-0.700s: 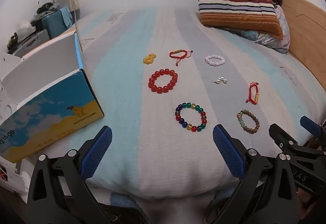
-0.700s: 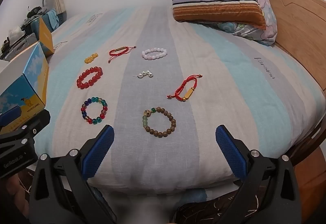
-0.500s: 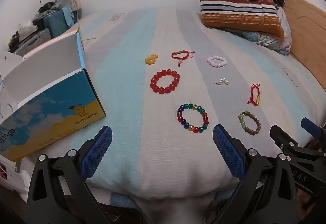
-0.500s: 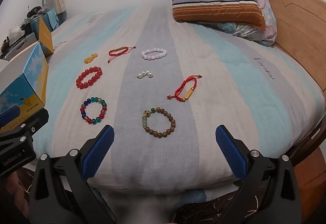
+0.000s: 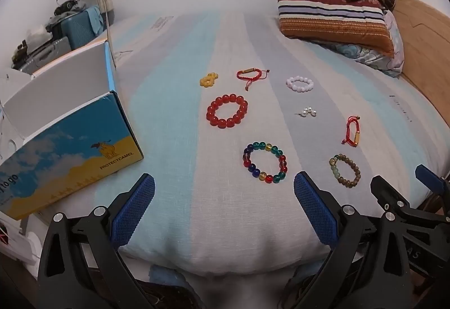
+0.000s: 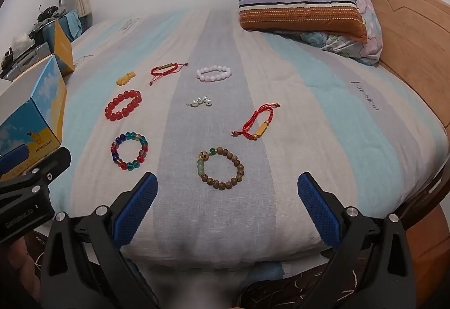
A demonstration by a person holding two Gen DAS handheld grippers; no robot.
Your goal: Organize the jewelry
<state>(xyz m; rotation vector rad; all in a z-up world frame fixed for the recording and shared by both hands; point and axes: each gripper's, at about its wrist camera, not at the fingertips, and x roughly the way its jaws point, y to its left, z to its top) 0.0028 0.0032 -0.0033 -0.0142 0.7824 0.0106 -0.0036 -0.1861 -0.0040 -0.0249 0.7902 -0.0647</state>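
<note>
Several pieces of jewelry lie spread on a striped bed. Closest to my left gripper (image 5: 224,206) is a multicoloured bead bracelet (image 5: 265,162); further off lie a red bead bracelet (image 5: 227,110) and a small yellow charm (image 5: 208,79). In the right wrist view a brown wooden bead bracelet (image 6: 220,167) lies just ahead of my right gripper (image 6: 227,206), with a red cord bracelet (image 6: 257,123), pearl earrings (image 6: 201,102), a pale pink bead bracelet (image 6: 214,73) and a second red cord bracelet (image 6: 164,70) beyond. Both grippers hang open over the bed's near edge, holding nothing.
An open blue and yellow cardboard box (image 5: 70,140) sits at the bed's left edge. A striped pillow (image 5: 332,18) with piled clothes lies at the far right, by a wooden headboard (image 6: 407,36). Cluttered storage (image 5: 56,27) stands beyond the box.
Both views have shifted slightly; the jewelry sits a little lower in the left wrist view than before. Both grippers stay open and no piece has moved.
</note>
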